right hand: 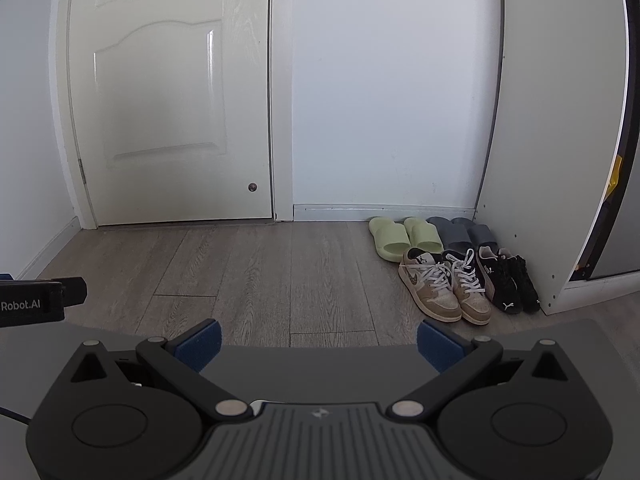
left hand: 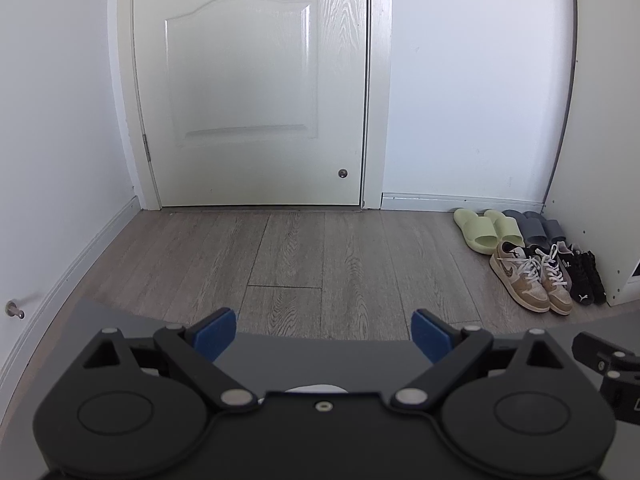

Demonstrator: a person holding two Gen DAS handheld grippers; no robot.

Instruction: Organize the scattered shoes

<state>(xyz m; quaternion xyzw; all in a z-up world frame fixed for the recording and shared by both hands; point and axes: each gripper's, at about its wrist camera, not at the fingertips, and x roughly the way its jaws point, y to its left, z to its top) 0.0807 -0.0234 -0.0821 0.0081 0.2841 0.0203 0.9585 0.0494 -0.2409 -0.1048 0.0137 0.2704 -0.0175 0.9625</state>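
1. White door point(left hand: 248, 88) fills the upper left of the frame, wood floor point(left hand: 288, 256) below it, no stray shoe anywhere on it.
2. Right of centre: tan sneakers point(right hand: 444, 286) and black sneakers point(right hand: 508, 280) paired in front, green slides point(right hand: 404, 236) and grey slides point(right hand: 464, 232) behind, against the wall. Looks finished to me.
3. Bottom edge: my left gripper point(left hand: 323, 336) and right gripper point(right hand: 318, 342), fingers spread wide, holding nothing.
4. Grey slides are partly hidden behind the sneakers; probably a neat pair.
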